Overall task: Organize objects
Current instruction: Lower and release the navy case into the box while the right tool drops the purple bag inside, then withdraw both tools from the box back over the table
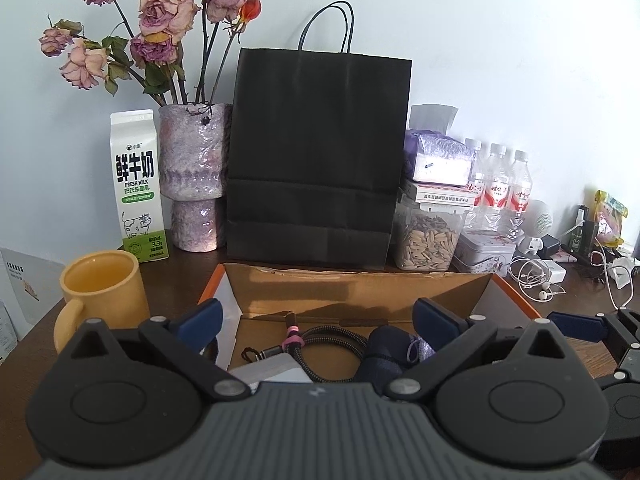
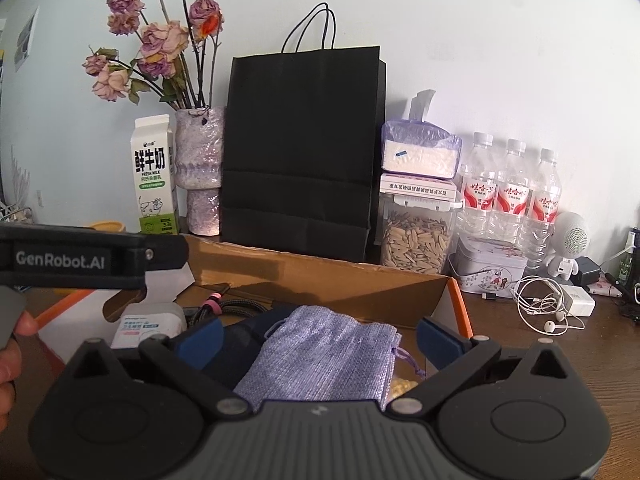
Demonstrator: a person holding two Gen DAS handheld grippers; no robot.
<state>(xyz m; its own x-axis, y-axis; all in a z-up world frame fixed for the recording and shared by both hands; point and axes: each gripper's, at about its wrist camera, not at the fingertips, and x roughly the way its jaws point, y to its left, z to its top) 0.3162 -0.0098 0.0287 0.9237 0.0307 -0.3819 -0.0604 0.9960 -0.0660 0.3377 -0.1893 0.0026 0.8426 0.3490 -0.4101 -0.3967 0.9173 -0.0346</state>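
An open cardboard box (image 1: 360,280) with orange edges sits in front of me on the dark wooden table. Inside lie a coiled braided cable (image 1: 332,344), a dark blue pouch (image 1: 380,356), a lilac drawstring pouch (image 2: 324,360) and a white packet (image 2: 144,324). My left gripper (image 1: 320,316) hangs open over the box's left half, nothing between its fingers. My right gripper (image 2: 320,340) is open too, its fingers wide apart on either side of the lilac pouch, which rests on the dark blue pouch (image 2: 236,344). The left gripper's body (image 2: 92,260) crosses the right wrist view.
A black paper bag (image 1: 316,160) stands behind the box, with a milk carton (image 1: 138,184), a vase of dried roses (image 1: 192,176) and a yellow mug (image 1: 102,292) to its left. To the right are a seed jar (image 2: 416,240), water bottles (image 2: 512,196), a tin (image 2: 488,268) and earphones (image 2: 548,308).
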